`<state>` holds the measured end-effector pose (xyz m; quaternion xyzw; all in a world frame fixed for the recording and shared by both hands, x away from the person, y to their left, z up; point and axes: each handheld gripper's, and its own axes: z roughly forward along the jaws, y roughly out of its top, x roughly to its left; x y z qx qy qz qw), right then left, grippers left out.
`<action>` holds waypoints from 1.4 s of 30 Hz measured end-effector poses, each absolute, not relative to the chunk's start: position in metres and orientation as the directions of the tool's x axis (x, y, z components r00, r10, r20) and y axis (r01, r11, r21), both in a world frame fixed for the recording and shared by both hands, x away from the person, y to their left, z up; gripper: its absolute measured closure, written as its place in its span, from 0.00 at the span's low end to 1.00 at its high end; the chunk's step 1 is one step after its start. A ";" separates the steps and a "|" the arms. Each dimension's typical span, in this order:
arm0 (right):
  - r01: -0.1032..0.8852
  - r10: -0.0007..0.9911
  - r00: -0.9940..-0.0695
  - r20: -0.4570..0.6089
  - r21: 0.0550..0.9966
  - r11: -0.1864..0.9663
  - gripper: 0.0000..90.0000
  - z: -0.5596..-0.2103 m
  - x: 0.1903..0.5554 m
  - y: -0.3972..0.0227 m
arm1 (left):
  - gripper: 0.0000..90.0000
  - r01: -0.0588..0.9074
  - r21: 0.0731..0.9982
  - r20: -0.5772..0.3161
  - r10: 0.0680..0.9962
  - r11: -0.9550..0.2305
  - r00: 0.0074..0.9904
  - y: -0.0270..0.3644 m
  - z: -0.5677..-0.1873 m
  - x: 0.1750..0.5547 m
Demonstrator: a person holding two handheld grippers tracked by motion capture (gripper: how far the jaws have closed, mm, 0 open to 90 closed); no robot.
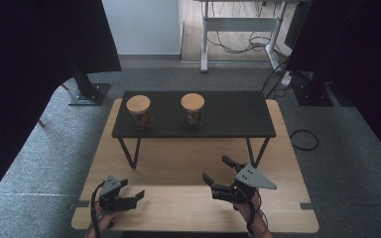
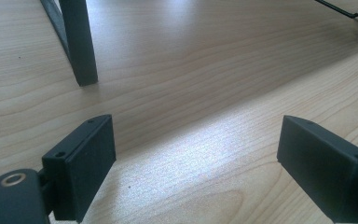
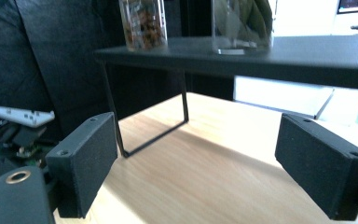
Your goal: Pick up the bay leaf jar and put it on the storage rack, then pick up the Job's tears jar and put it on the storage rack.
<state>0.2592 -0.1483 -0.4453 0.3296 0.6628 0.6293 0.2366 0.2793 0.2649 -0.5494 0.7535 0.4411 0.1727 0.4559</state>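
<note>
Two clear jars with round wooden lids stand on a low black shelf (image 1: 228, 116): the left jar (image 1: 139, 112) and the right jar (image 1: 192, 109). My left gripper (image 1: 133, 188) rests low over the wooden table's front left, open, with nothing between its jaws (image 2: 196, 154). My right gripper (image 1: 216, 168) is at the front right, angled toward the shelf, open and holding nothing (image 3: 196, 158). In the right gripper view, the jar with brown contents (image 3: 142, 23) and the jar with green leaves (image 3: 242, 23) stand above on the shelf's edge (image 3: 279, 58).
The shelf stands on thin black wire legs (image 1: 129, 152) on the light wooden table (image 1: 178, 163); one leg (image 2: 79, 46) is close ahead of my left gripper. Grey carpet surrounds the table. Dark curtains, a stand base (image 1: 87, 94) and cables (image 1: 302, 139) lie beyond.
</note>
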 end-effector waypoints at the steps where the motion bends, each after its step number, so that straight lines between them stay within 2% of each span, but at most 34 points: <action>1: 0.143 0.736 -0.669 0.102 0.990 -0.007 0.14 -0.448 0.257 -0.149 | 0.12 0.507 0.839 -0.141 0.822 -0.196 0.552 0.265 -0.549 0.279; 8: 0.173 0.756 -0.650 0.077 0.984 0.049 0.14 -0.466 0.245 -0.154 | 0.12 0.505 0.840 -0.137 0.823 -0.199 0.551 0.264 -0.549 0.279; 24: 0.278 0.758 -0.643 0.107 0.955 0.101 0.13 -0.508 0.234 -0.151 | 0.12 0.502 0.840 -0.128 0.822 -0.208 0.554 0.263 -0.549 0.278; 32: 0.266 0.760 -0.640 0.112 0.961 0.083 0.13 -0.504 0.233 -0.154 | 0.12 0.504 0.839 -0.132 0.822 -0.206 0.554 0.264 -0.549 0.279; 42: 0.260 0.694 -0.709 0.128 0.962 0.088 0.12 -0.503 0.233 -0.177 | 0.12 0.502 0.839 -0.127 0.821 -0.211 0.556 0.263 -0.549 0.278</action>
